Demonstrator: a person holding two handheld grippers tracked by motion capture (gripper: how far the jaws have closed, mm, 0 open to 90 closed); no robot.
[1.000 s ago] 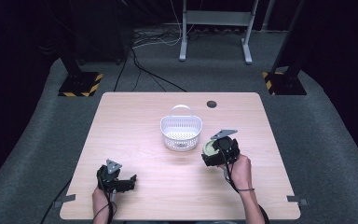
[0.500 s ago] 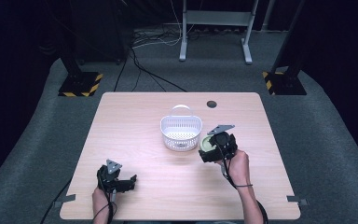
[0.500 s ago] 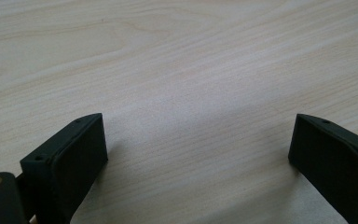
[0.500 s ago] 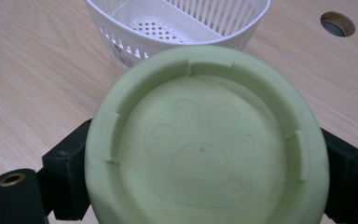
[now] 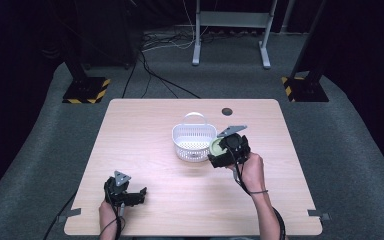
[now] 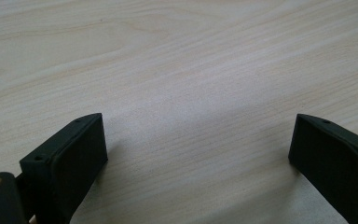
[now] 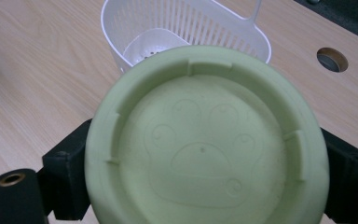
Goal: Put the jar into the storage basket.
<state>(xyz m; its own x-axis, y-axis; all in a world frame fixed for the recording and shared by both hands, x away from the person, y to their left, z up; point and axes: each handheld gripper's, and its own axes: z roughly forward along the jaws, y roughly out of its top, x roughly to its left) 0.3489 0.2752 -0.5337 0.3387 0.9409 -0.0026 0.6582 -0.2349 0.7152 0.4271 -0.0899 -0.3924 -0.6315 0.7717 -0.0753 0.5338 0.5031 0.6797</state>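
A pale green round lid [image 7: 207, 140] with a paw print moulded in it sits between the black jaws of my right gripper [image 5: 221, 151], which is shut on it. The lid [image 5: 216, 146] hangs just right of a white slotted basket [image 5: 194, 142] with a loop handle, near the table's middle. In the right gripper view the basket [image 7: 135, 28] lies right behind the lid's top edge. My left gripper [image 5: 130, 196] rests low near the front left of the table. Its jaws stand wide apart over bare wood, with one finger [image 6: 70, 161] at each side.
The light wooden table [image 5: 145, 120] has a round cable hole [image 5: 227, 111] at the back, also seen as the hole [image 7: 332, 59] in the right gripper view. Dark carpet, cables and metal stand legs [image 5: 230, 37] lie beyond the far edge.
My right gripper has carried the green lid up and to the left, closer to the basket's right rim. The left gripper has stayed put.
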